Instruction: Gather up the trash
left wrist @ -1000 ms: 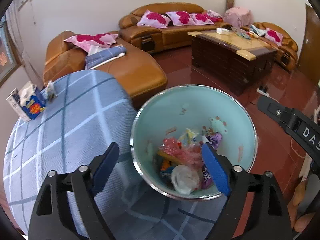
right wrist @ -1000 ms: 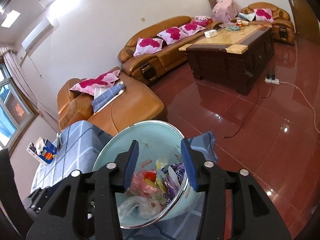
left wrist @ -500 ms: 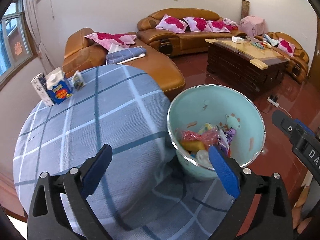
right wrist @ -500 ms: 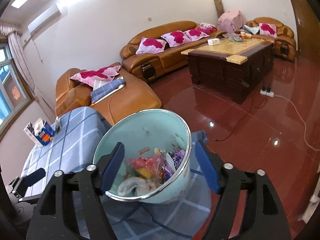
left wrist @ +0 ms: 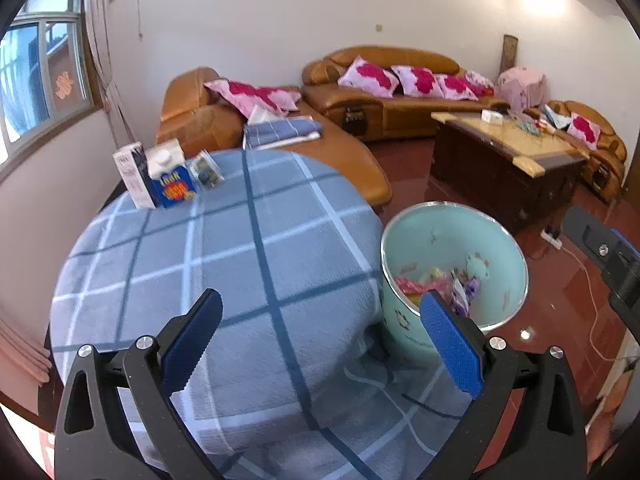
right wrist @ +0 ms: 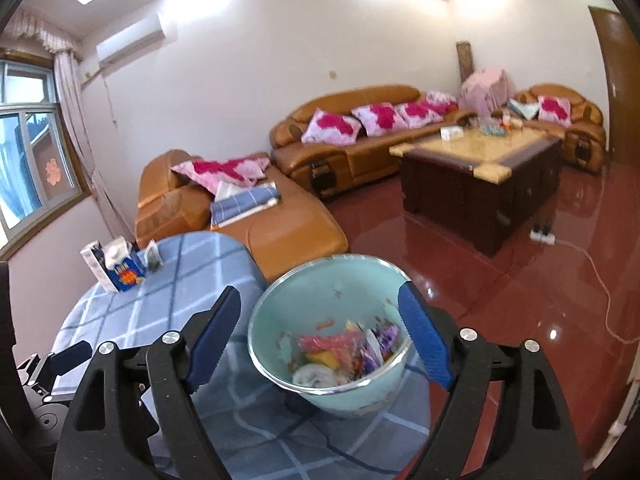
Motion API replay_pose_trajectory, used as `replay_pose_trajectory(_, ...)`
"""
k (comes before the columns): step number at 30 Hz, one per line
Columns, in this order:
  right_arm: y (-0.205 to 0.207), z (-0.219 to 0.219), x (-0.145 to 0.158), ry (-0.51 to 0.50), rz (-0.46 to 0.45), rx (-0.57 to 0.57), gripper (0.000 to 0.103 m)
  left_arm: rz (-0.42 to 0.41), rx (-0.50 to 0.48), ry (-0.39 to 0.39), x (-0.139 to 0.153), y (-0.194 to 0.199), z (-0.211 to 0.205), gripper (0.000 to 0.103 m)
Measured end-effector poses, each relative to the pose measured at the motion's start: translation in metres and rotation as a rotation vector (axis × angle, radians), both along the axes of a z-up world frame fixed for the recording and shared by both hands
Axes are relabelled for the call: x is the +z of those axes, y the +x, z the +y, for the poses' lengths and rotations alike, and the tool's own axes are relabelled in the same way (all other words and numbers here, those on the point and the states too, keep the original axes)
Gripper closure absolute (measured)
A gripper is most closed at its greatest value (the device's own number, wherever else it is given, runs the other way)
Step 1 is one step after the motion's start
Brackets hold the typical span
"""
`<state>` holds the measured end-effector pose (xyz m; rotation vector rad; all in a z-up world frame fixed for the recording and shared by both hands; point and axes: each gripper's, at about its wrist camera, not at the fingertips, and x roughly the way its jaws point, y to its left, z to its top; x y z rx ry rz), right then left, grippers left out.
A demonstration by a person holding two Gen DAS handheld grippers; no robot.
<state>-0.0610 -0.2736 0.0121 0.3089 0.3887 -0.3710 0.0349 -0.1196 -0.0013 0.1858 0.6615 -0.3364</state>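
Observation:
A mint-green bin (left wrist: 488, 240) with a shiny rim stands beside the round table, holding several colourful wrappers (left wrist: 436, 284) and a white crumpled piece. It also shows in the right wrist view (right wrist: 304, 312), with the trash (right wrist: 344, 352) at its bottom. My left gripper (left wrist: 320, 340) is open and empty above the blue checked tablecloth (left wrist: 224, 264). My right gripper (right wrist: 320, 336) is open and empty, its fingers either side of the bin, above it. A white carton (left wrist: 134, 174), a blue carton (left wrist: 170, 178) and a small packet (left wrist: 206, 170) stand at the table's far edge.
Orange leather sofas (left wrist: 380, 92) with pink cushions line the walls. A dark wooden coffee table (left wrist: 504, 160) stands on the red glossy floor (right wrist: 520, 280). A power strip and white cable (right wrist: 592, 264) lie on the floor. A window (left wrist: 36, 68) is on the left.
Both grippers have drawn back and up from the bin. The right gripper's jaws have opened wider. The bin now looks smaller and more of the table and room shows.

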Motion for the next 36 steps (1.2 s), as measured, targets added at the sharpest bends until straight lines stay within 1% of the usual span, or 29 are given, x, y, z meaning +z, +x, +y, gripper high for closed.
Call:
replay_pose_trajectory(2,-0.006,0.009,0.01,-0.038,-0.026,-0.003,0.021,-0.022,0.009,-0.011,0.006,-0.002,0.005,0.006)
replay_pose_trajectory(7,-0.023,0.018,0.029,-0.089,-0.104,-0.018,0.019,-0.086,0.03,-0.053,0.024,-0.01,0.016,0.006)
replay_pose_trajectory(11,-0.029,0.02,0.037,-0.125,-0.14,-0.031,0.018,-0.135,0.049,-0.076,0.036,-0.016,0.019,0.006)
replay_pose_trajectory(14,-0.032,0.019,0.039,-0.128,-0.157,-0.038,0.018,-0.165,0.052,-0.076,0.04,-0.021,0.02,0.006)
replay_pose_trajectory(26,-0.034,0.012,0.038,-0.118,-0.16,-0.047,0.018,-0.189,0.058,-0.076,0.043,-0.026,0.018,0.006)
replay_pose_trajectory(30,-0.037,0.01,0.039,-0.114,-0.161,-0.053,0.018,-0.226,0.044,-0.067,0.046,-0.029,0.016,0.006)
replay_pose_trajectory(33,-0.04,0.007,0.041,-0.111,-0.171,-0.062,0.017,-0.232,0.03,-0.082,0.047,-0.032,0.018,0.006)
replay_pose_trajectory(36,-0.04,0.005,0.041,-0.11,-0.17,-0.065,0.017,-0.236,0.03,-0.078,0.048,-0.032,0.017,0.006)
